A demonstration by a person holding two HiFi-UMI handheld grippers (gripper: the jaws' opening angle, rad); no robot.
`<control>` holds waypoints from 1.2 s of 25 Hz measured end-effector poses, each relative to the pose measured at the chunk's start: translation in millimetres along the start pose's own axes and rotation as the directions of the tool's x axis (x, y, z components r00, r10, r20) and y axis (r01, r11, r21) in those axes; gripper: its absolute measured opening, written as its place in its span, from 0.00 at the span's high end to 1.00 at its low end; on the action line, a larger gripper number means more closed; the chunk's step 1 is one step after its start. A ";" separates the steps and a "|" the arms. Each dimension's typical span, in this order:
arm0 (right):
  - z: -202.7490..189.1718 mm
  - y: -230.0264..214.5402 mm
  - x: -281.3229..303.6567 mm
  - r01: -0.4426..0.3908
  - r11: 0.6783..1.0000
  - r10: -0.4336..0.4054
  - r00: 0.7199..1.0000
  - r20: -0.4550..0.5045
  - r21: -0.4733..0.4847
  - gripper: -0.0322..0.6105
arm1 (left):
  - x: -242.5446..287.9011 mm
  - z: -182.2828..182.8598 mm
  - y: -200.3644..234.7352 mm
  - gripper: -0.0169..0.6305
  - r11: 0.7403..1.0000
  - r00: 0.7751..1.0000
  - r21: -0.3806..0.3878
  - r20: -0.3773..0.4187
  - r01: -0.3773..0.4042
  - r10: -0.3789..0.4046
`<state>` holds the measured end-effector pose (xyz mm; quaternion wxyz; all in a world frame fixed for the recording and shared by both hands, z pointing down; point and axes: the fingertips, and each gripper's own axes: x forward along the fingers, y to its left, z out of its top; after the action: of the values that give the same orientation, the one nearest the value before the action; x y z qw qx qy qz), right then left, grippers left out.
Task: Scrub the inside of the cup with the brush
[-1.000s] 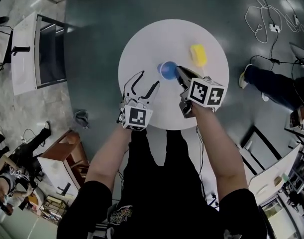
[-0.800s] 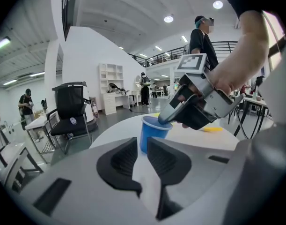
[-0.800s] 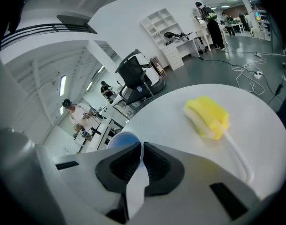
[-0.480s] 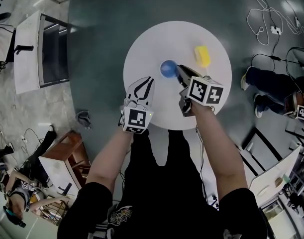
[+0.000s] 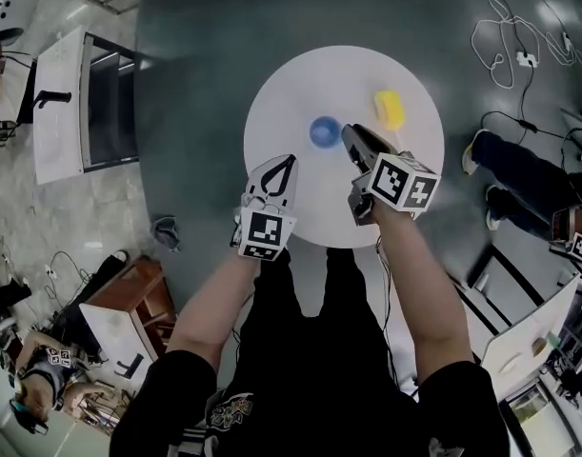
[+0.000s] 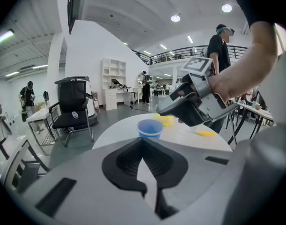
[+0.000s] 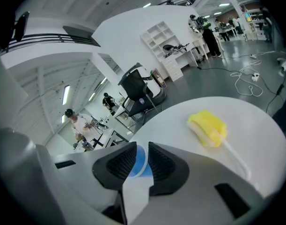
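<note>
Right gripper (image 5: 350,135) jaws opening, rim of blue cup (image 5: 324,131) in gap at tips; cup upright near table centre. Yellow brush (image 5: 389,109) lies toward far-right edge. Left gripper (image 5: 289,163) closed tight, empty (over near edge, apart from cup). Round white table (image 5: 295,89), grey floor (image 5: 190,55), big hall.

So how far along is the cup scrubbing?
Nothing looks scrubbed yet. The yellow brush lies untouched on the round table, apart from the blue cup. Nothing is held: the left hand-held gripper is shut and empty, and the right hand-held gripper is opening, with the cup in its gap but not pressed. Left to do: grip the brush, steady the cup, scrub.
</note>
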<state>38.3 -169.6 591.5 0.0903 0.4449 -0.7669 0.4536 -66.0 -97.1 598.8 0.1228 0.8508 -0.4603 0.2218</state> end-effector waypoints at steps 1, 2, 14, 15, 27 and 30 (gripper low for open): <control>2.5 1.8 -5.5 0.004 1.000 -0.004 1.000 0.019 -0.014 0.81 | -2.1 1.9 -0.5 0.96 1.000 1.000 -0.008 -0.004 0.003 -0.003; 4.6 3.8 -11.7 0.010 0.999 -0.008 0.999 0.036 -0.032 0.82 | -4.6 4.2 -1.3 0.96 1.000 1.000 -0.017 -0.008 0.006 -0.006; 7.9 57.7 -94.8 0.047 0.971 -0.010 0.988 0.155 -0.235 0.91 | -53.0 49.0 -16.1 0.96 0.991 0.993 -0.085 -0.062 0.100 -0.105; 7.4 62.7 -102.8 0.053 0.970 -0.013 0.986 0.166 -0.237 0.91 | -58.9 53.2 -18.5 0.96 0.990 0.991 -0.092 -0.068 0.109 -0.116; -15.0 122.0 -172.5 0.117 0.961 -0.052 0.967 0.251 -0.252 0.91 | -116.7 94.7 -35.8 0.96 0.963 0.969 -0.146 -0.063 0.228 -0.239; -22.3 133.3 -184.0 0.127 0.962 -0.059 0.961 0.270 -0.241 0.91 | -127.9 101.0 -36.9 0.96 0.956 0.964 -0.150 -0.044 0.251 -0.260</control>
<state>38.7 -16.2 422.5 0.0666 0.5211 -0.8021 0.2838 -69.5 -25.4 447.8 0.2259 0.8847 -0.3569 0.1974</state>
